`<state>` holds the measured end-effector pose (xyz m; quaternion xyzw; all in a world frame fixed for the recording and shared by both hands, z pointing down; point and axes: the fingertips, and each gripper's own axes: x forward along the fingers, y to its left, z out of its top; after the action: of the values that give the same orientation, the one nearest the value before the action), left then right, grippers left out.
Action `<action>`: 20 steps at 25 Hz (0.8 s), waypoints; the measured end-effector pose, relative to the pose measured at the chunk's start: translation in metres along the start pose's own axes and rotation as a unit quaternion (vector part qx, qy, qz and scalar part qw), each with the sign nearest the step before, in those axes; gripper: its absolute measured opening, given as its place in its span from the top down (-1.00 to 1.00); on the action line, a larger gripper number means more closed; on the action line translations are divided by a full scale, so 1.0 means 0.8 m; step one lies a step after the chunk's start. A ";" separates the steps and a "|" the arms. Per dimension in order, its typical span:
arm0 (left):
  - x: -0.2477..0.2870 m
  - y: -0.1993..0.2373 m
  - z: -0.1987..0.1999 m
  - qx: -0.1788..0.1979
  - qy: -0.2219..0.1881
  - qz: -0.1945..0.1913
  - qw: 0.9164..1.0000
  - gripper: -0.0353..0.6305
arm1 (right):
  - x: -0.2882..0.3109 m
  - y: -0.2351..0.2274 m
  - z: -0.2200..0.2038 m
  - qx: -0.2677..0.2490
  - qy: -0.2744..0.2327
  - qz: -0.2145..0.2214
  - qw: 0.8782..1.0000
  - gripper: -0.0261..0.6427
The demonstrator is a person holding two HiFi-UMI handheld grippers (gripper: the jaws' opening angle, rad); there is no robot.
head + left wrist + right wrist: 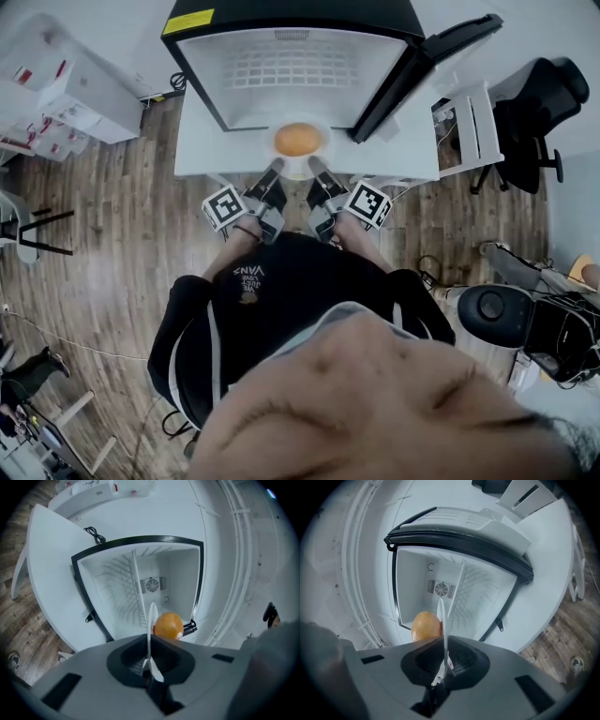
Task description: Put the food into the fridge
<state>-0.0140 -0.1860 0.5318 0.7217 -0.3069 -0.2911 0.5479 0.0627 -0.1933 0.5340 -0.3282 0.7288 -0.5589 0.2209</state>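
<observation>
Orange: on a white plate, just before the open fridge.
Left gripper: clamped on the plate's near rim.
Right gripper: clamped on that rim too.
Fridge: on a white table.

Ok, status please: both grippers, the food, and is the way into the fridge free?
Shut on plate rim: left gripper, right gripper. Orange food on plate, in front of open fridge. Nothing seen blocking the way in.
</observation>
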 end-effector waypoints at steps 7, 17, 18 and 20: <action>0.007 0.011 0.005 -0.001 -0.008 0.012 1.000 0.80 | 0.008 -0.007 0.009 -0.001 0.012 -0.003 1.000 0.84; 0.029 0.010 0.036 -0.009 0.006 0.003 1.000 0.80 | 0.038 -0.007 0.024 -0.003 -0.001 -0.014 1.000 0.84; 0.031 0.011 0.040 -0.008 0.008 0.004 1.000 0.80 | 0.043 -0.004 0.026 -0.001 -0.003 -0.008 1.000 0.84; 0.037 0.012 0.049 -0.007 0.010 0.005 1.000 0.80 | 0.053 -0.002 0.031 0.002 -0.008 -0.004 1.000 0.84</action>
<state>-0.0262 -0.2346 0.5297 0.7190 -0.3029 -0.2830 0.5579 0.0510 -0.2410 0.5302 -0.3346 0.7250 -0.5584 0.2249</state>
